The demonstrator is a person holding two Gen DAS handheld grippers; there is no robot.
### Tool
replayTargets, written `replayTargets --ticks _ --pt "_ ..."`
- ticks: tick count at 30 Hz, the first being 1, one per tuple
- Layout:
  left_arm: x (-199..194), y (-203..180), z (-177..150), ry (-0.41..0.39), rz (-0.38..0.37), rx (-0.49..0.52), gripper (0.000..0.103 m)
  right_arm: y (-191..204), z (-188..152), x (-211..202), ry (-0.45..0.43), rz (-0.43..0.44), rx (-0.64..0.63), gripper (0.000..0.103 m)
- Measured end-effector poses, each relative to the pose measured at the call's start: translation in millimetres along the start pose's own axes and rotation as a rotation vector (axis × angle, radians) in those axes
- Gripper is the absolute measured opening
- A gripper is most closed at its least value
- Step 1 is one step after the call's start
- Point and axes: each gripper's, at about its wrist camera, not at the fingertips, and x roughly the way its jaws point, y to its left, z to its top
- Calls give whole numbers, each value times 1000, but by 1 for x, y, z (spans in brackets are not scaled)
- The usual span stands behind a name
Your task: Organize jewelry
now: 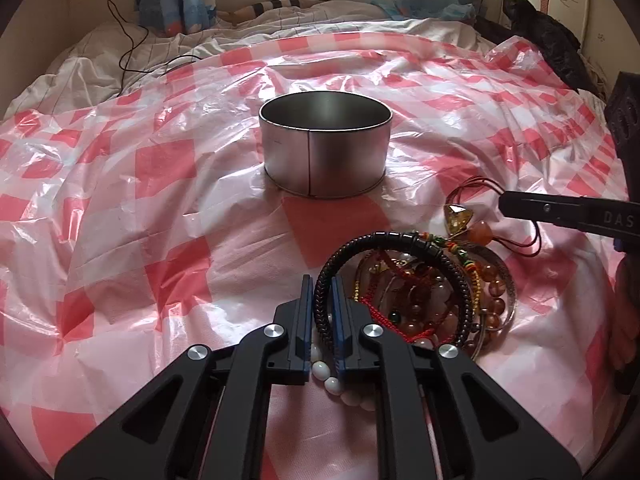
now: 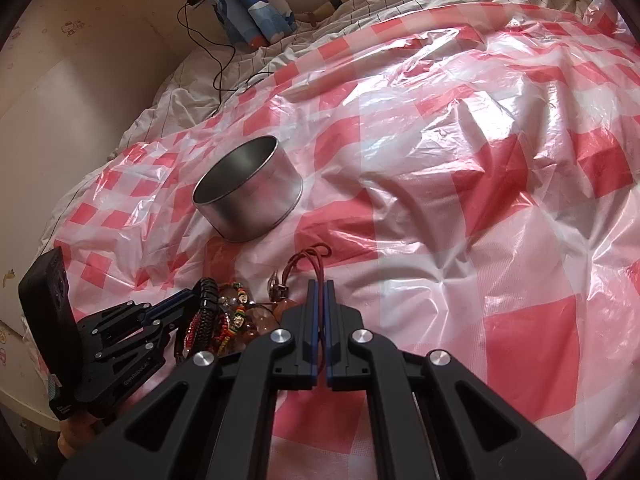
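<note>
A round metal tin [image 1: 324, 152] stands open on the red-checked plastic sheet; it also shows in the right wrist view [image 2: 248, 196]. A pile of bracelets and beads [image 1: 432, 292] lies in front of it. My left gripper [image 1: 321, 284] is shut on a black braided bracelet [image 1: 384, 242] that stands up from the pile. White beads [image 1: 332, 380] lie under its fingers. My right gripper [image 2: 320, 284] is shut on the red cord [image 2: 316, 260] of an amber pendant necklace [image 1: 460, 214]; its finger shows in the left wrist view [image 1: 560, 212].
The red-and-white plastic sheet [image 2: 480, 200] covers a rumpled bed. A black cable [image 1: 124, 40] runs over the bedding at the back left. Dark cloth [image 1: 548, 36] lies at the back right. A wall [image 2: 60, 80] stands close on the left.
</note>
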Motion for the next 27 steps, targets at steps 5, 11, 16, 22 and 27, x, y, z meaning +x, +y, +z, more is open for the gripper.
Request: replayTargets --ticks 5,11,16,22,27 --pt "-7 18 1 -23 -82 -104 7 -2 -2 7 28 -6 5 3" --pt "-17 20 2 -42 -101 -121 6 7 -2 -3 -21 12 -36 3" --pt "-24 21 3 -56 -89 -117 6 17 3 -27 -148 70 -69 3" --pt "-44 30 9 -106 -102 -142 6 36 6 -54 -284 167 -154 3" --pt "-49 33 20 -120 -122 -149 6 46 13 -56 -278 231 -172 3"
